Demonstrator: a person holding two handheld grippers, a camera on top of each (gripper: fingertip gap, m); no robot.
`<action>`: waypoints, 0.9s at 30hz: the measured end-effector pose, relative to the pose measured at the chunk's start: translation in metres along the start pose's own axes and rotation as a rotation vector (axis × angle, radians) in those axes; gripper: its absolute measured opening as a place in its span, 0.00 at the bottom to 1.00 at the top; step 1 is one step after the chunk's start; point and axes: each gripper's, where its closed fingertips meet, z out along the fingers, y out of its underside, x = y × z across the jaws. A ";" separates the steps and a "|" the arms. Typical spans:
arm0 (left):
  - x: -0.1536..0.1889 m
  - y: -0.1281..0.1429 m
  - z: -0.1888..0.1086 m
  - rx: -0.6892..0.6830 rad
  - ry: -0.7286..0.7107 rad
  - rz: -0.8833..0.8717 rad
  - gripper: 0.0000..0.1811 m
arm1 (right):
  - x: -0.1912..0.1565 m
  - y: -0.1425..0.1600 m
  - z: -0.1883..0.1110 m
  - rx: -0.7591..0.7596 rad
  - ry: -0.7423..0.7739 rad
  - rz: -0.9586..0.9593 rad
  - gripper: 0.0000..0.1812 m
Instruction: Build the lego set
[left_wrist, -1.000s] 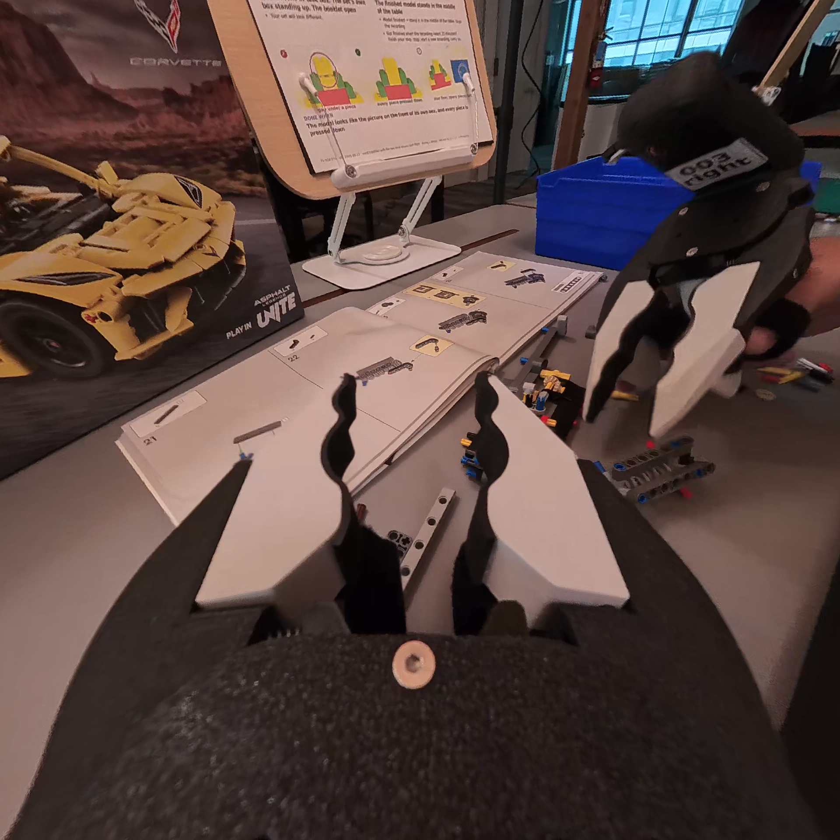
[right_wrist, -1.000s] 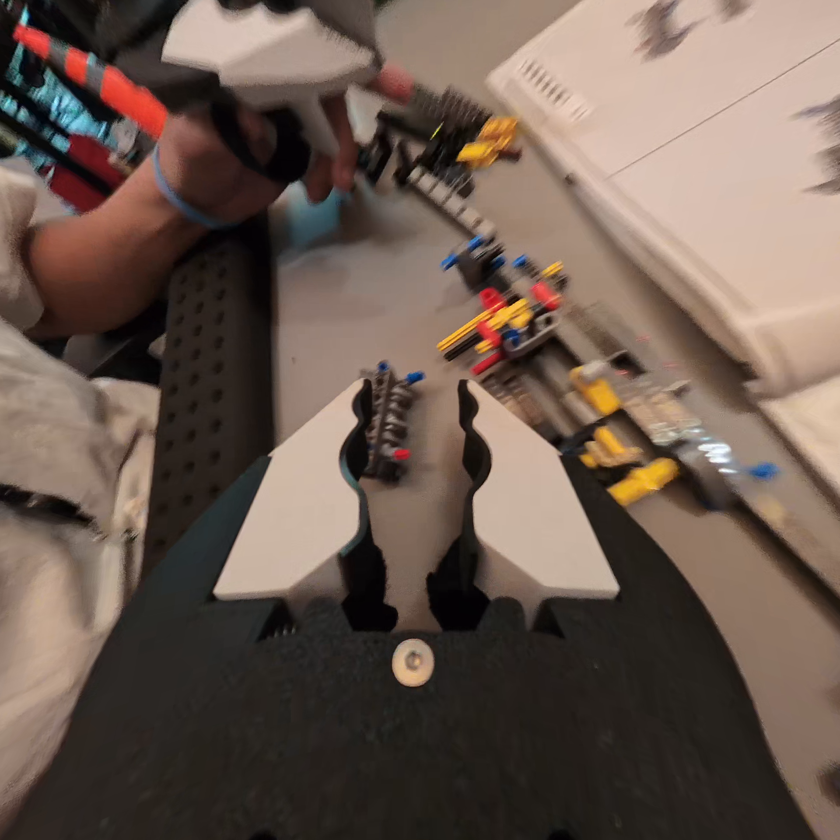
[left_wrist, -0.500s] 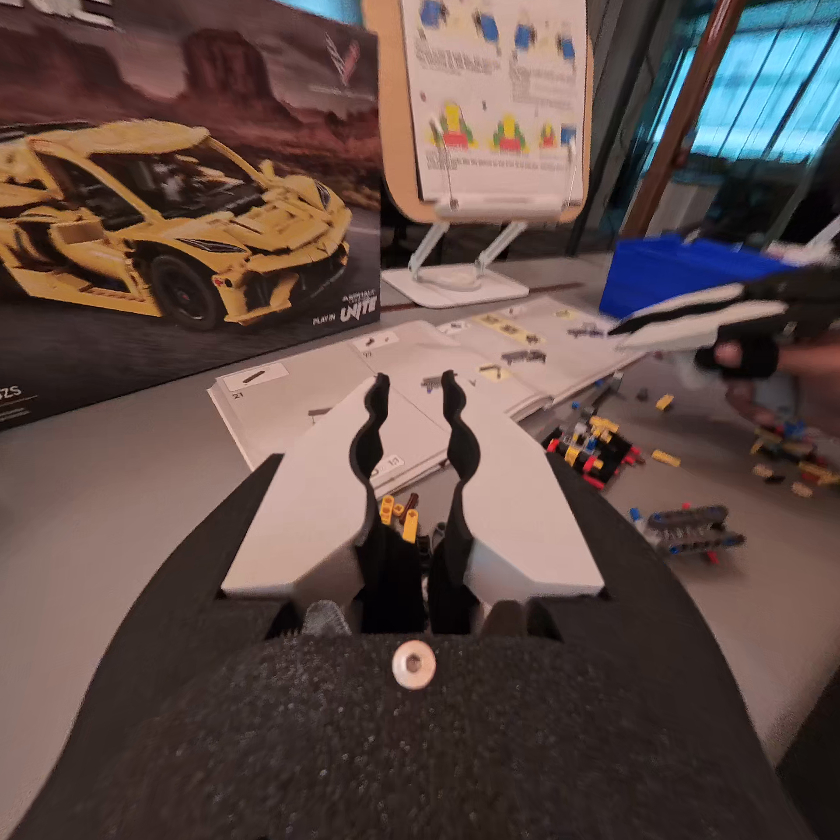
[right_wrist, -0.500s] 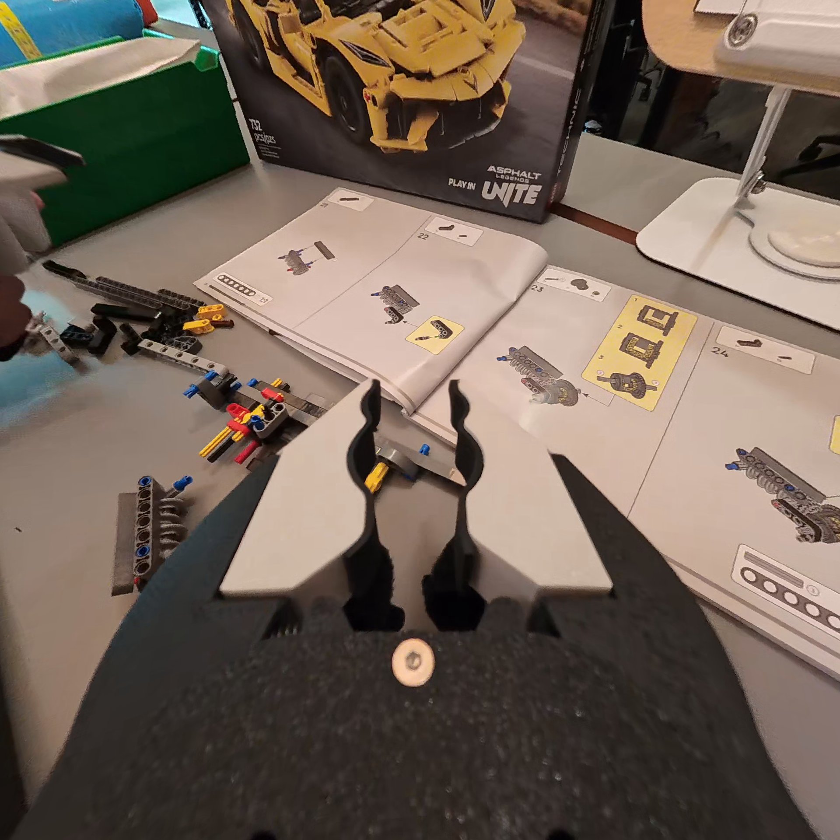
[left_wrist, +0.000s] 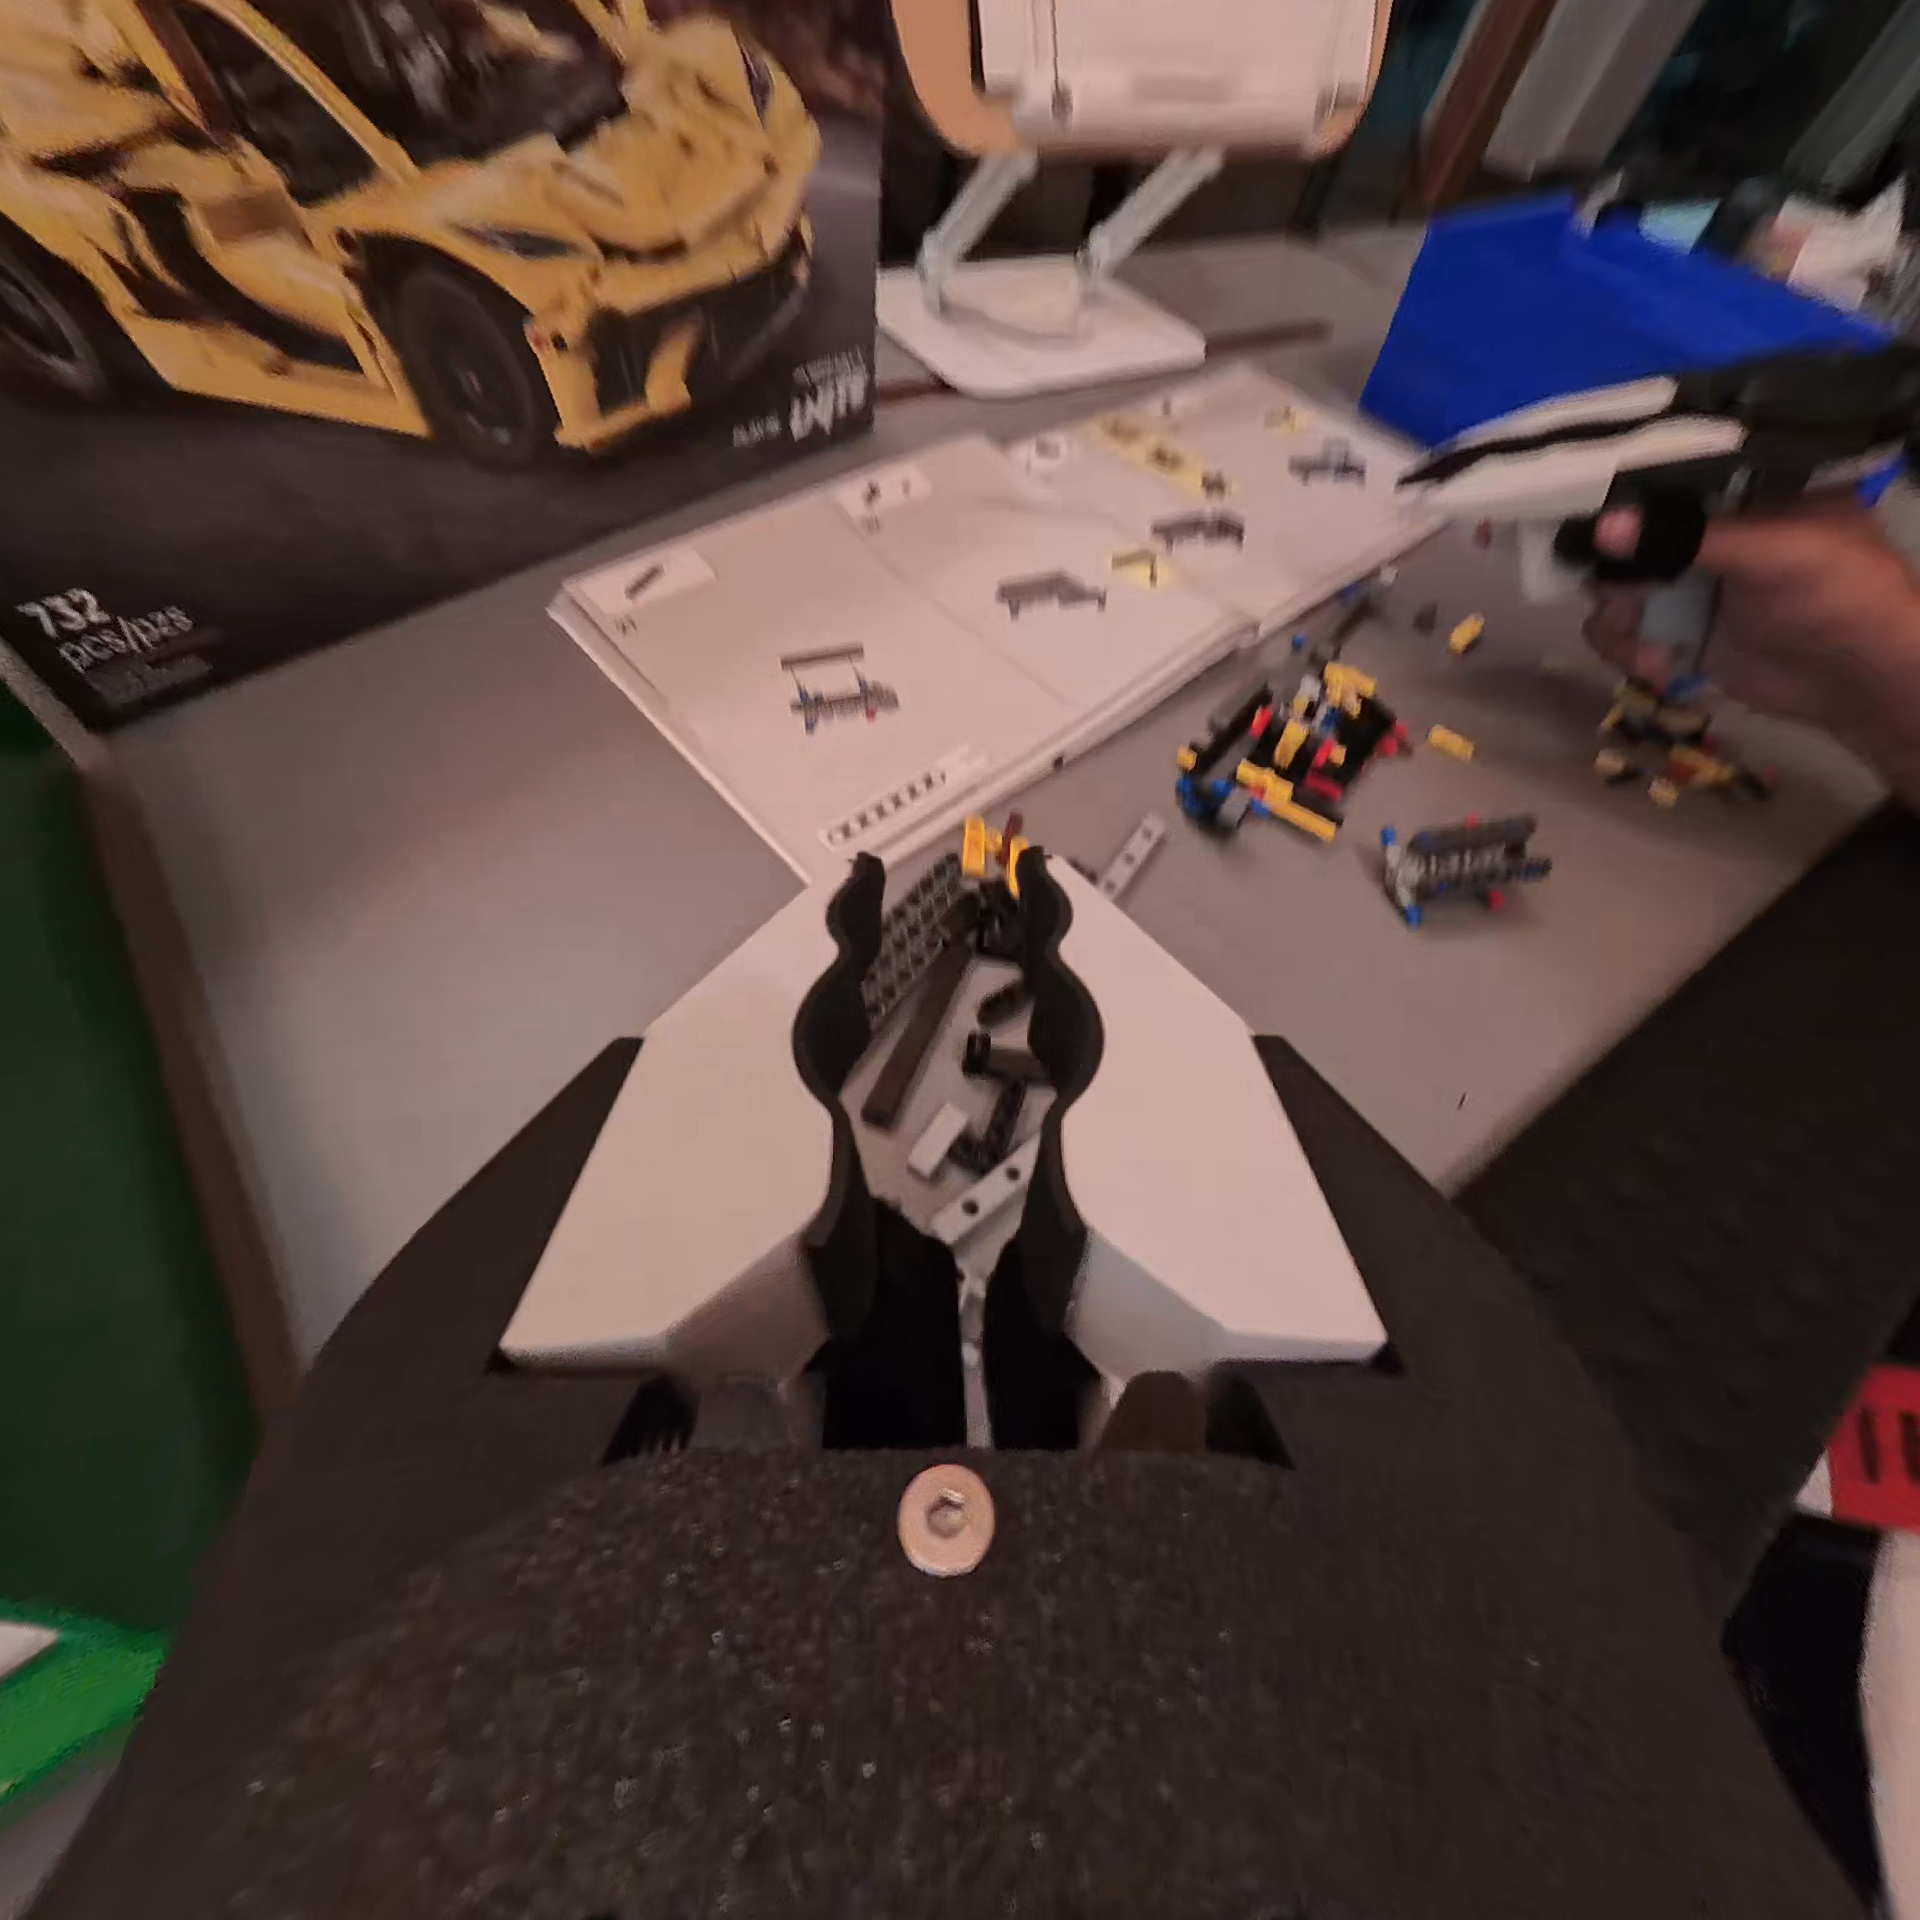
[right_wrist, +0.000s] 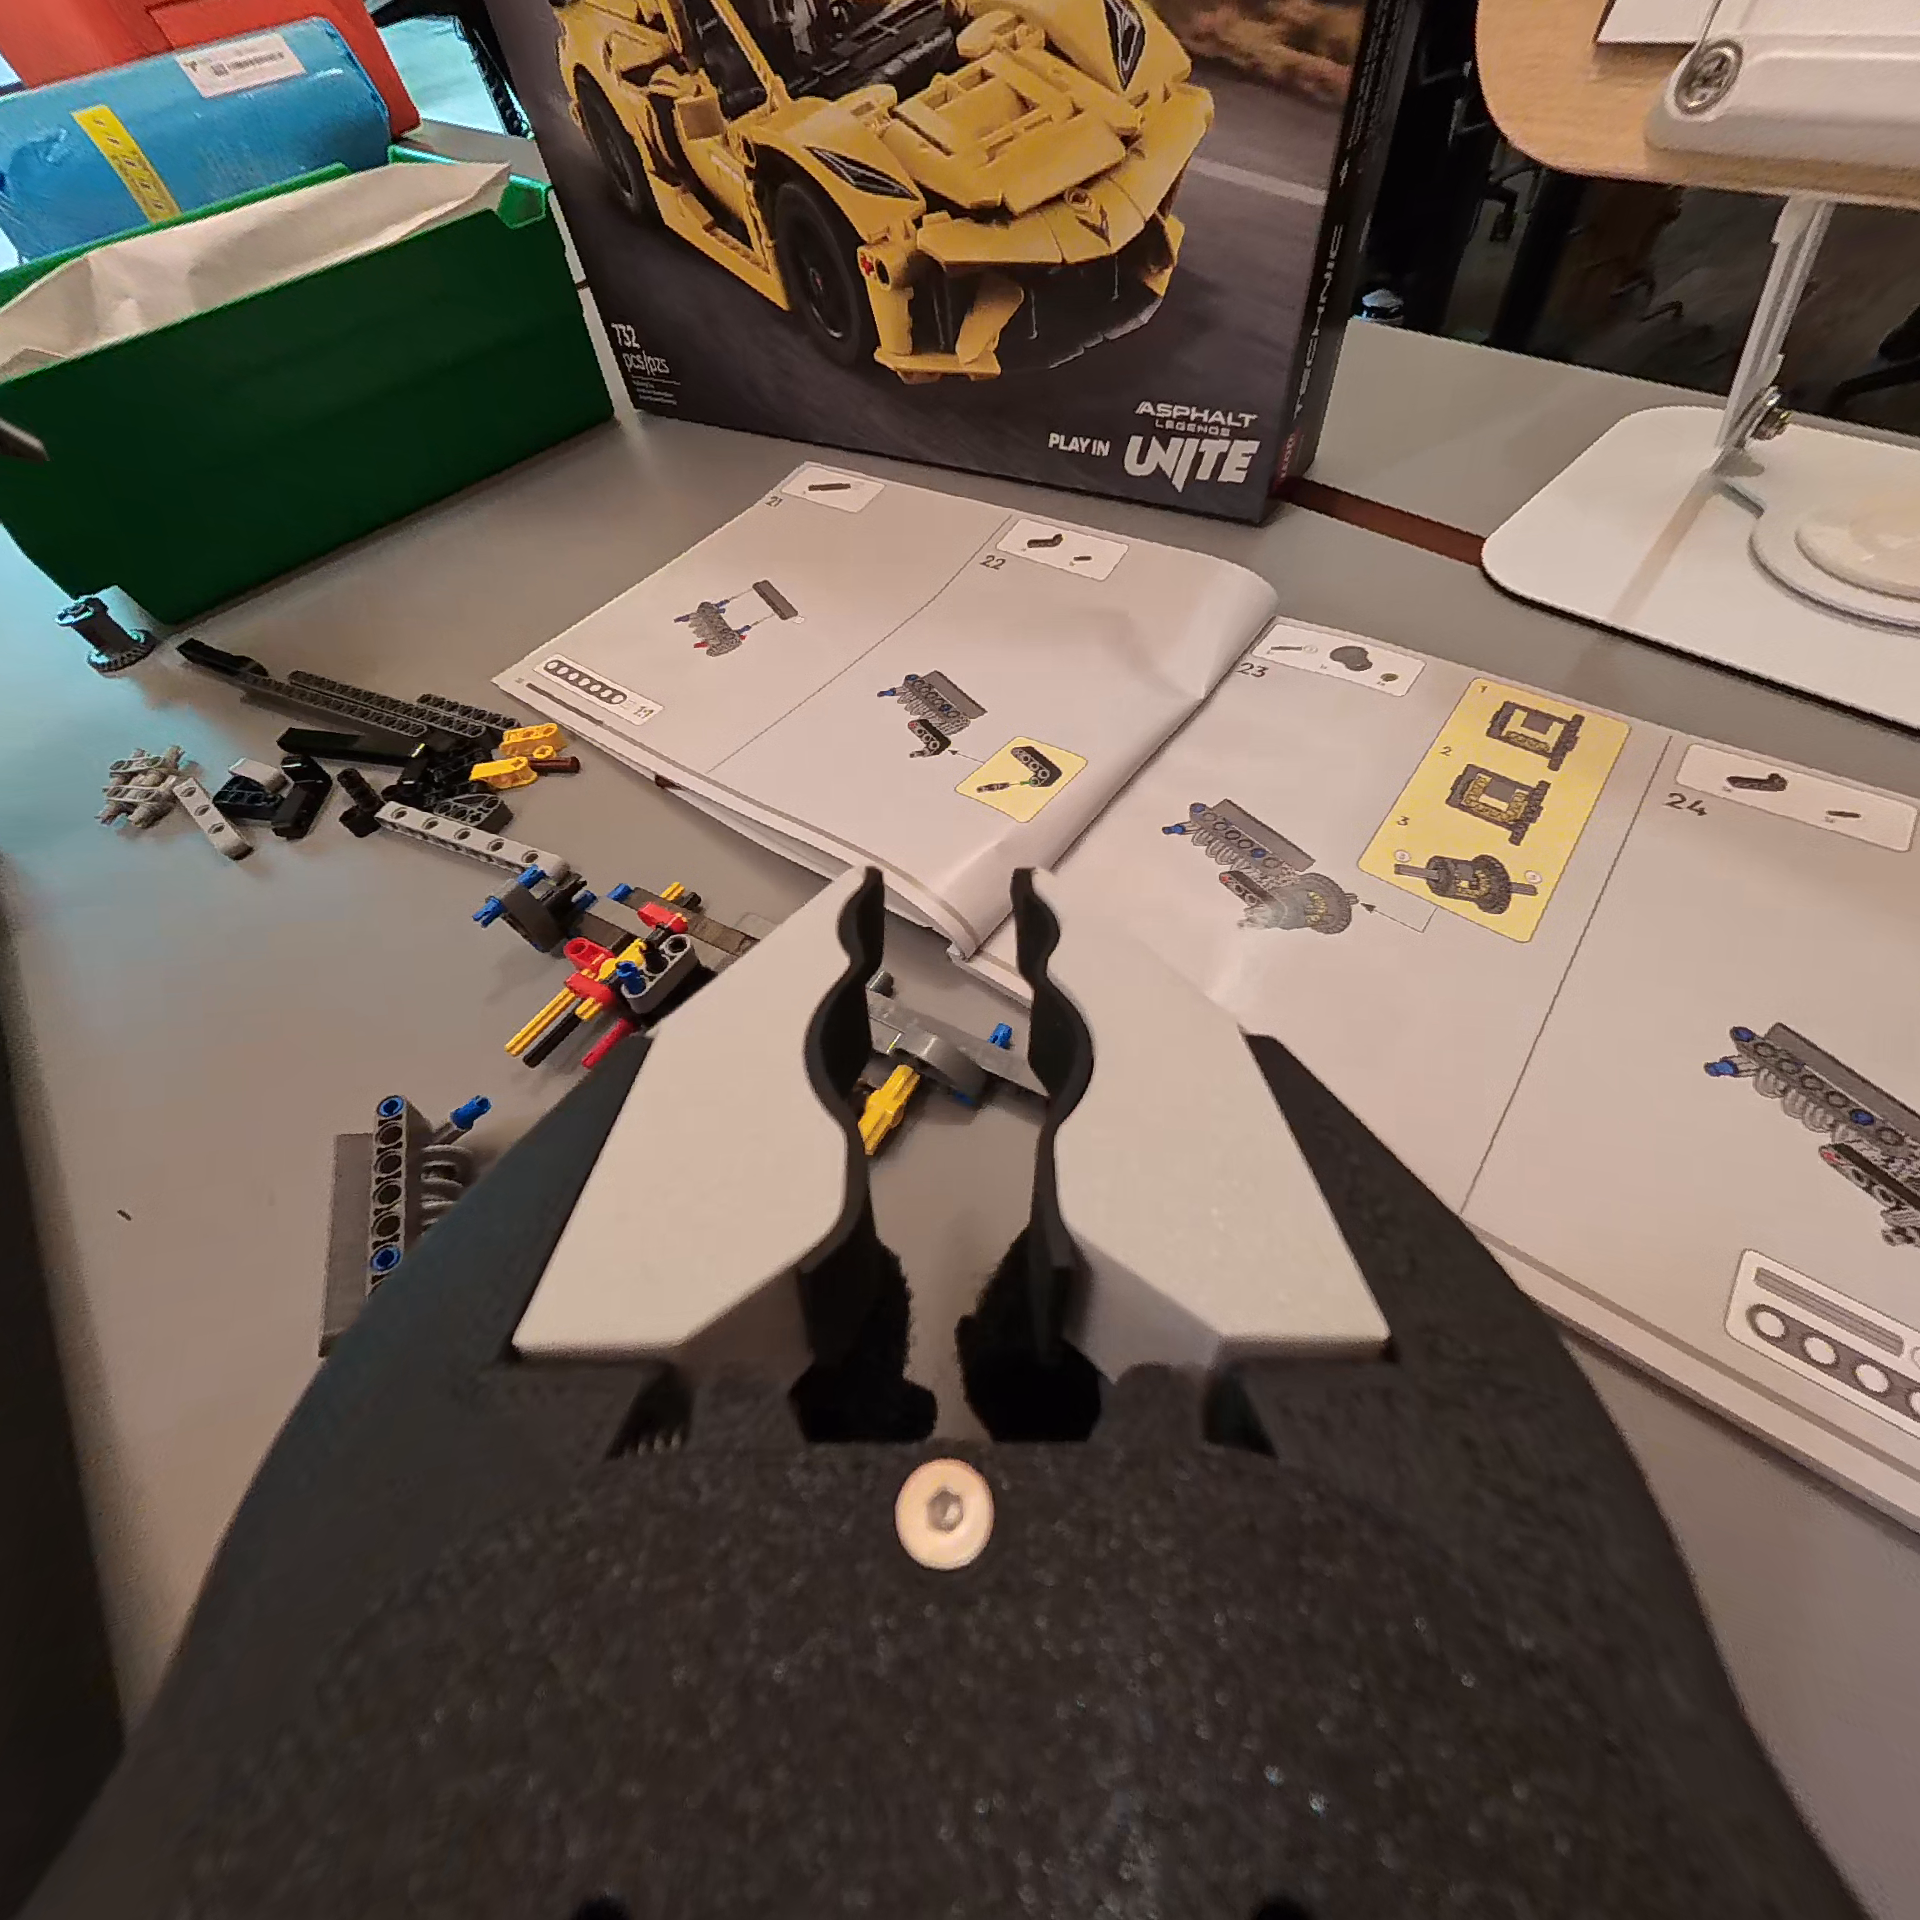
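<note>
We are holding the left gripper (left_wrist: 943, 873) above a loose pile of black, grey and yellow pieces (left_wrist: 951, 1023) on the grey tabletop (left_wrist: 416, 883) — its fingers (left_wrist: 717, 1164) are standing apart, clamped on nothing, with the pieces showing through the gap. The right gripper (right_wrist: 943, 883) is hovering over the tabletop too, fingers parted and empty; a grey beam with a yellow pin (right_wrist: 925, 1060) is lying in view between them.

The open instruction booklet (right_wrist: 1039, 675) is lying at 12 o'clock from the right gripper, and the set's box with the yellow car (right_wrist: 935, 208) is standing upright behind it. At 9 o'clock we are seeing a small yellow, red and black assembly (right_wrist: 603, 966), at 8 o'clock a grey beam assembly with blue pins (right_wrist: 400, 1184), and at 10 o'clock more scattered pieces (right_wrist: 364, 758) — beyond them, a green bin (right_wrist: 291, 395). A white stand's base (right_wrist: 1683, 530) is sitting at 2 o'clock.
</note>
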 end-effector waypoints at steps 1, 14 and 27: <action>0.005 0.012 0.004 -0.064 0.019 0.036 0.14 | 0.000 0.001 0.000 -0.003 0.000 -0.003 0.14; 0.012 0.080 0.052 -0.441 0.069 0.138 0.11 | 0.000 0.005 0.002 -0.029 -0.005 -0.021 0.13; 0.036 0.016 0.043 -0.067 0.092 0.300 0.00 | -0.021 0.000 0.003 -0.007 -0.076 -0.077 0.13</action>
